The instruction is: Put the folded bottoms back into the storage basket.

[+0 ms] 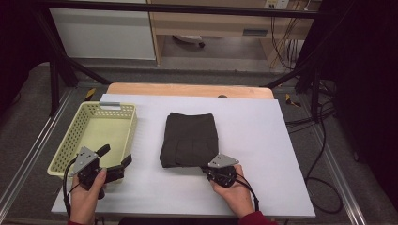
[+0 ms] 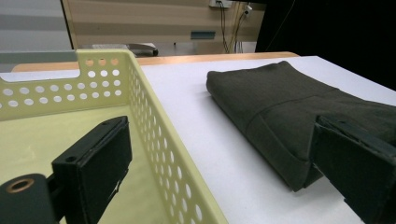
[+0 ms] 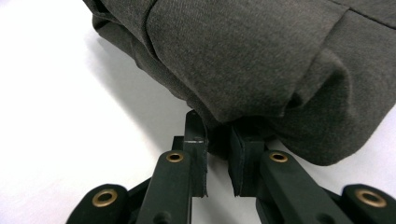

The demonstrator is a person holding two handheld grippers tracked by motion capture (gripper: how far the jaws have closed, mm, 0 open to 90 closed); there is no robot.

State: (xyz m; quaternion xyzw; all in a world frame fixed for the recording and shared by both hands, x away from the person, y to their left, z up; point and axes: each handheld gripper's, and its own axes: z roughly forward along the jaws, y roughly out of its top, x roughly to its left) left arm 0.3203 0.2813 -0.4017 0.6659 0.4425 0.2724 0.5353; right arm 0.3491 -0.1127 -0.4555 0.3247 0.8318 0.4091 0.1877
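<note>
A folded dark olive garment (image 1: 190, 138) lies on the white sheet in the middle of the table. My right gripper (image 1: 212, 164) sits at its near right corner, held by a hand. In the right gripper view the jaws stand close together, and the right gripper (image 3: 217, 135) is shut on the garment's (image 3: 261, 56) bunched near edge. My left gripper (image 1: 116, 154) is open at the near right corner of a pale yellow perforated basket (image 1: 126, 122). In the left gripper view, the left gripper (image 2: 224, 154) straddles the basket wall (image 2: 159, 140), with the garment (image 2: 280, 102) off to the right.
The white sheet (image 1: 263, 140) covers a wooden table (image 1: 187, 89) and has bare room to the right of the garment. The basket holds nothing. Black frame bars and cables run along the table's sides and back.
</note>
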